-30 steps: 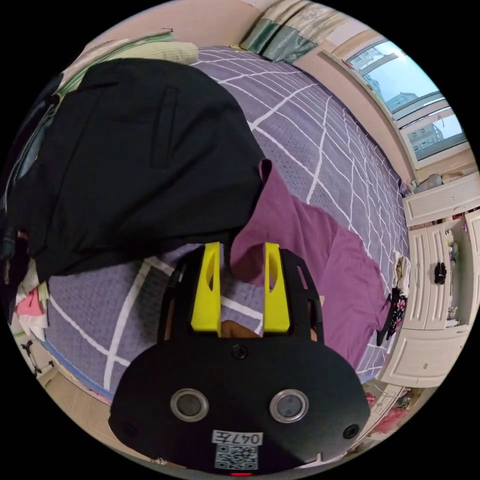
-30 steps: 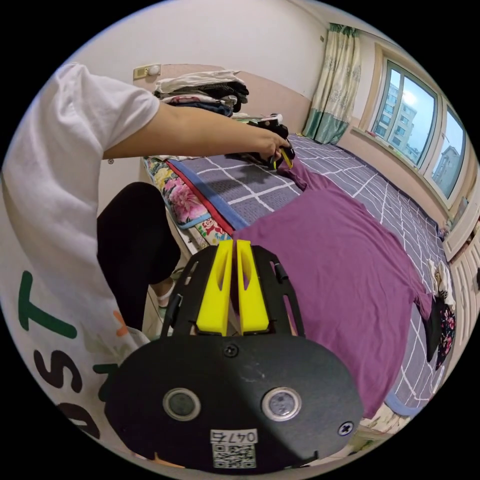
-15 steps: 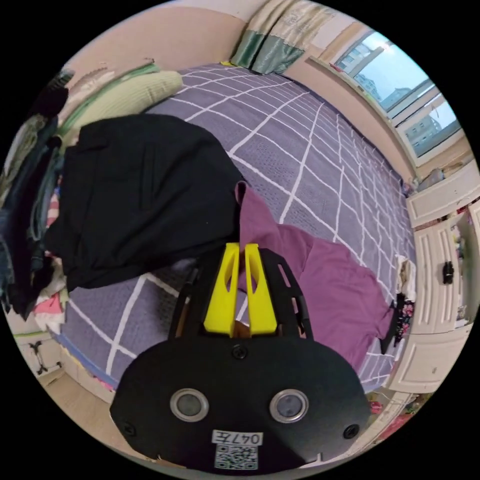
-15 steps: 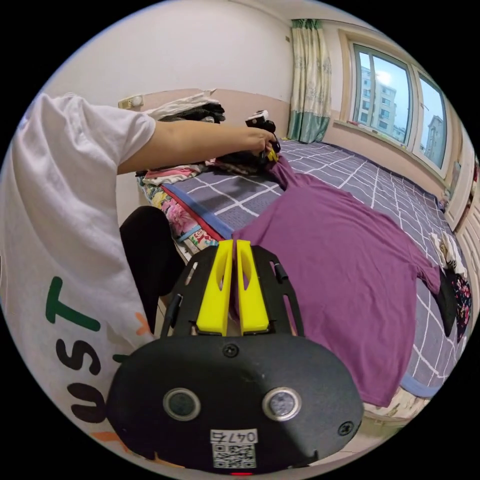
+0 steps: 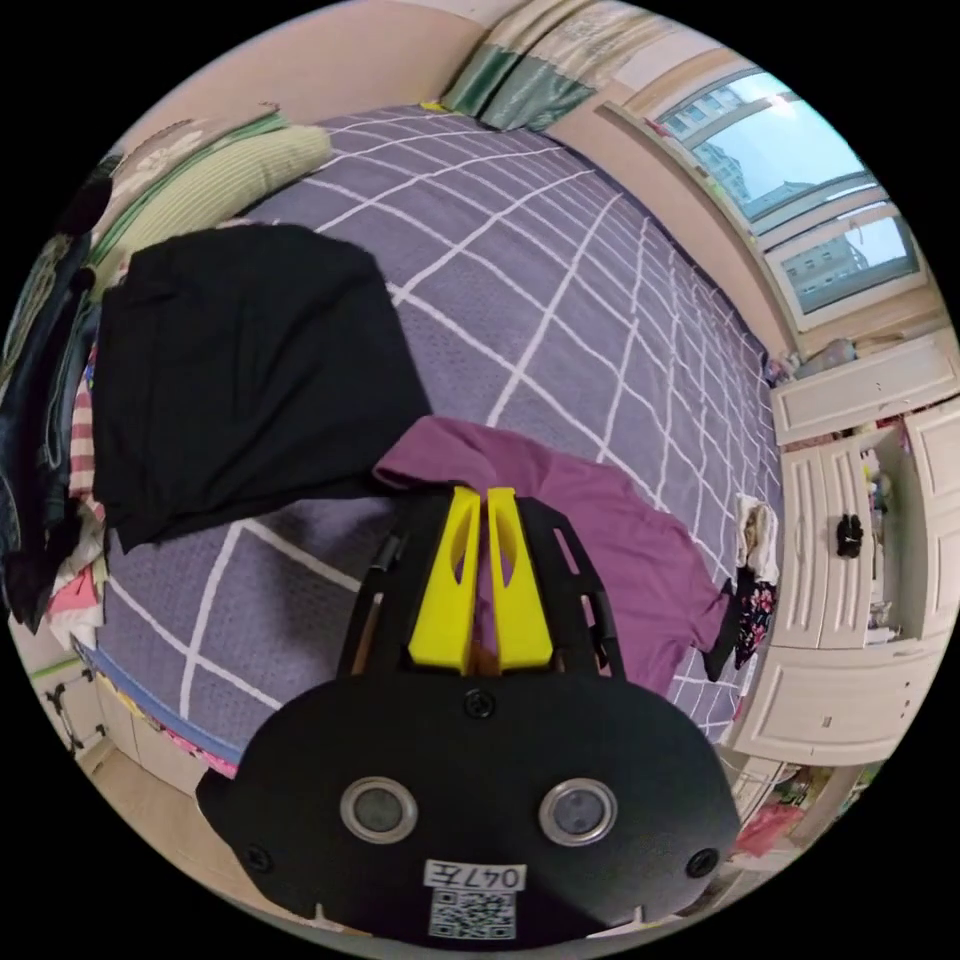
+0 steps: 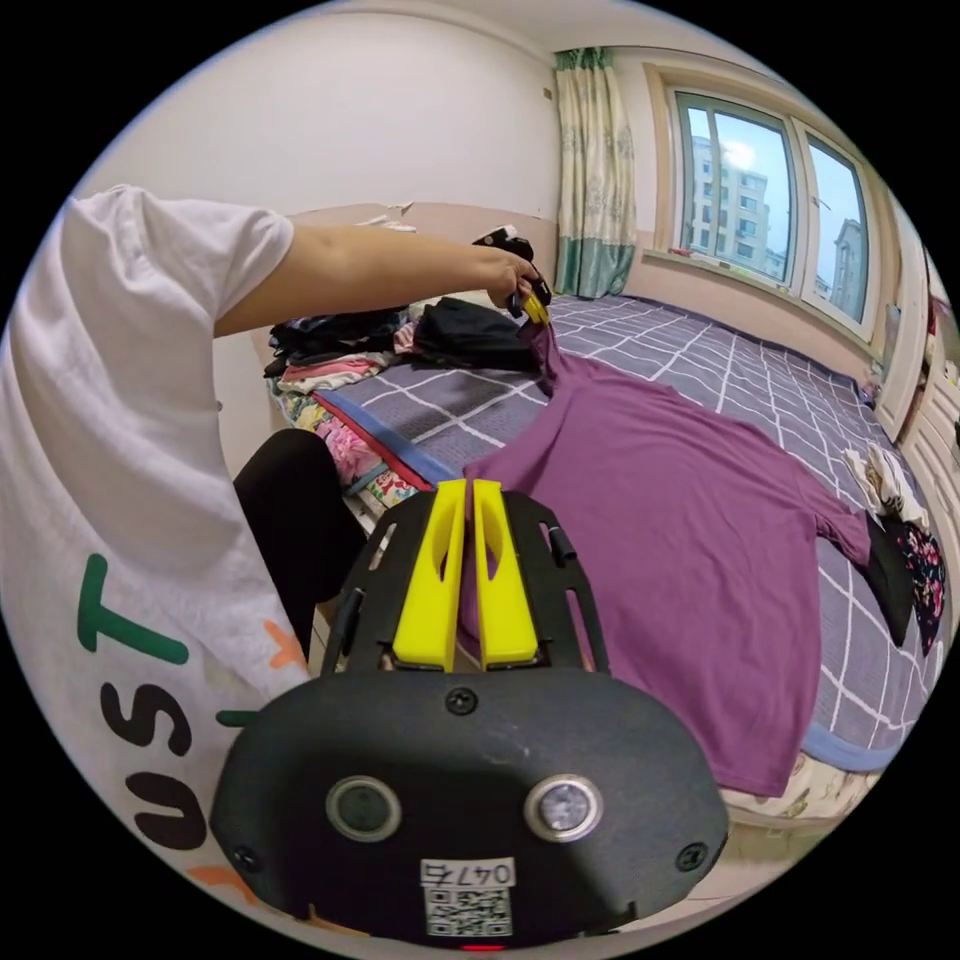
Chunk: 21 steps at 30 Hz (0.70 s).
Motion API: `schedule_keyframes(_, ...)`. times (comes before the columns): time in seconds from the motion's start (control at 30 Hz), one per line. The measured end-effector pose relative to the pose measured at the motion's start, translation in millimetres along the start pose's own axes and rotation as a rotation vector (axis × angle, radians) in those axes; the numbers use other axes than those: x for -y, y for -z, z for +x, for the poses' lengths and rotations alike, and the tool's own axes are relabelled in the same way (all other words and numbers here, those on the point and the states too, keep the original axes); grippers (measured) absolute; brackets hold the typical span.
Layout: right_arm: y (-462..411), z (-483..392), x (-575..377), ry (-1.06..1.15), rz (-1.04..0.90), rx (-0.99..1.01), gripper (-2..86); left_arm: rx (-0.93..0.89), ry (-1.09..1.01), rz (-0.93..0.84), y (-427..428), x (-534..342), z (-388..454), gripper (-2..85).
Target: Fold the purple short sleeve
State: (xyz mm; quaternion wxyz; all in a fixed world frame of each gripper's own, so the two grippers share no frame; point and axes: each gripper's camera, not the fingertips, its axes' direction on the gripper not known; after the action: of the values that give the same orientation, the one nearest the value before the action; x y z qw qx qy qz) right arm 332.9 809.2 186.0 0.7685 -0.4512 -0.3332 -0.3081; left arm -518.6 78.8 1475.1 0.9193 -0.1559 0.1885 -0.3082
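The purple short sleeve shirt (image 6: 660, 520) lies spread out on a bed with a purple checked bed cover (image 5: 560, 290). Both grippers have a hold of it along the side near the bed's edge.

In the right gripper view, the right gripper (image 6: 468, 490) has its two yellow jaws squeezed together on the near corner of the shirt. Farther off, a person's arm (image 6: 370, 265) reaches out in a white sleeve, and the hand holds the left gripper (image 6: 530, 305) — it pinches the far corner of the shirt and lifts it up off the bed, so the cloth hangs in a stretched point. This view also shows the person's white top with big letters (image 6: 130, 690) on it; only a few letters can be seen, not a whole word.

In the left gripper view, the left gripper (image 5: 478, 500) has its yellow jaws tight on the purple cloth, which bunches up just past the tips. A black garment (image 5: 240, 370) lies on the bed just beside that corner. A striped green pillow (image 5: 215, 180) sits at the head of the bed, and white cupboards (image 5: 860, 560) stand at the far side. Each gripper has a small white label (image 5: 473, 878) with a code square below it; it is not read here.
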Motion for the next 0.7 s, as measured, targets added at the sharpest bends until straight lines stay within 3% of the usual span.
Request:
schedule_keyframes(0.23,37,34,13,-0.082,0.012,-0.083,0.0,-0.218,-0.188,0.035,-10,-8,119,-0.6)
schedule_keyframes(0.53,63,95,-7,-0.259,-0.021,-0.133,0.0,-0.239,-0.363,-0.055,-117,-48,264,-0.6)
schedule_keyframes(0.7,53,128,-20,-0.384,-0.040,-0.090,-0.1,-0.220,-0.399,-0.094,-179,-67,299,-0.6)
